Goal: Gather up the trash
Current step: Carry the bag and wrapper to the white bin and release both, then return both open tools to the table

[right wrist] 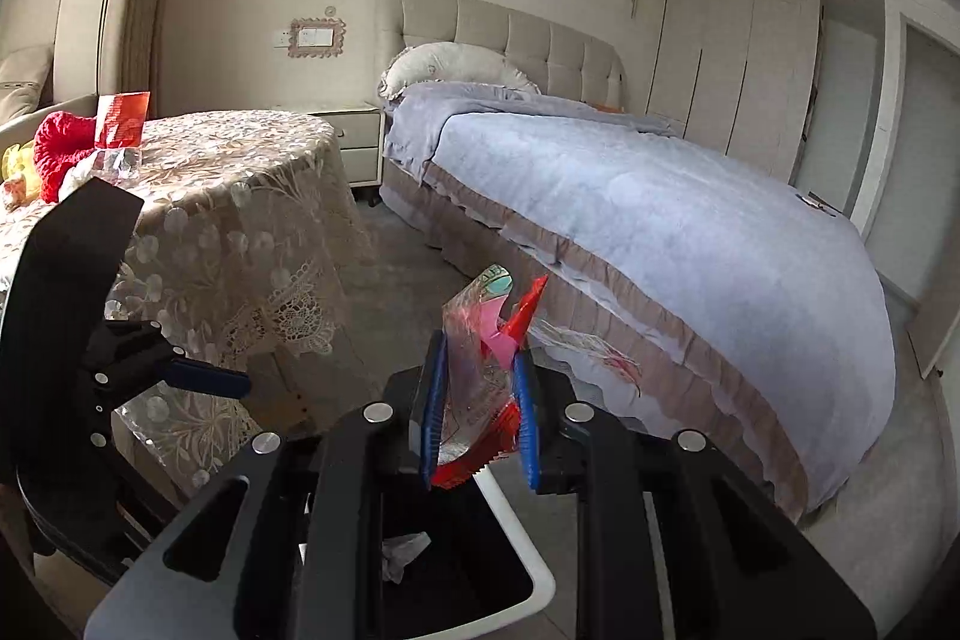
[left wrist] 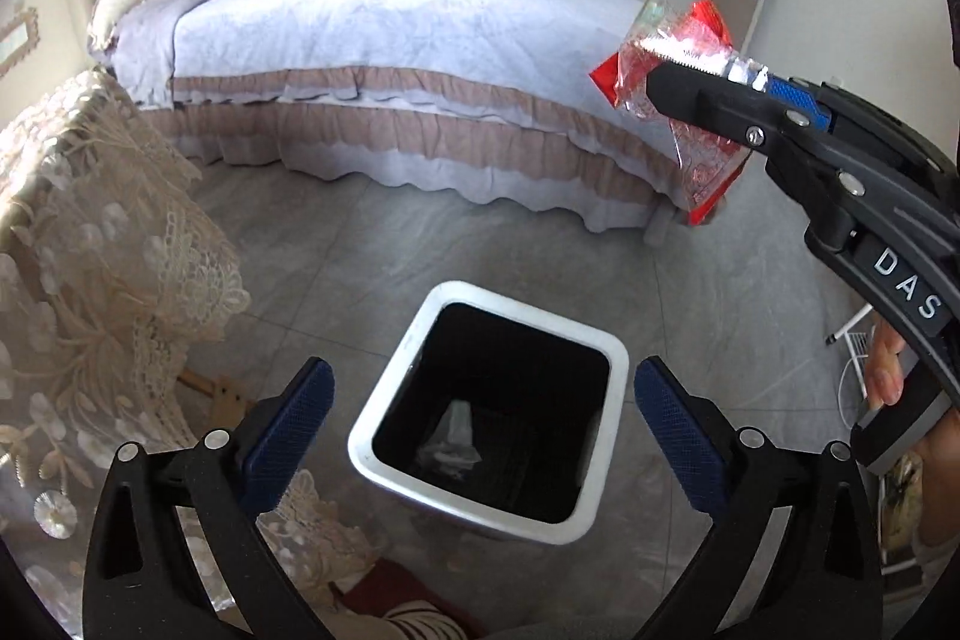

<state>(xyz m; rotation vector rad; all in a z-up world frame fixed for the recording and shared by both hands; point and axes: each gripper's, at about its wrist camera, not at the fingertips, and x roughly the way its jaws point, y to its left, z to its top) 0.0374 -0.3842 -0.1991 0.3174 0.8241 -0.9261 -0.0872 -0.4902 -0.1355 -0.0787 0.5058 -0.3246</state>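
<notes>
Already, a crumpled clear scrap (left wrist: 454,437) lay at the bottom of the white bin (left wrist: 600,358), so part of the collecting looked done. Right gripper (right wrist: 477,415) was clamped on a red-and-clear wrapper (right wrist: 480,370), held up near the bin but not yet over its mouth; left gripper (left wrist: 483,424) hung above the bin, fingers apart, holding nothing. More wrapper litter (right wrist: 120,127) remained on the lace-covered table (right wrist: 240,172).

White letters "DAS" on the right gripper (left wrist: 705,85) arm, wrapper print unreadable
</notes>
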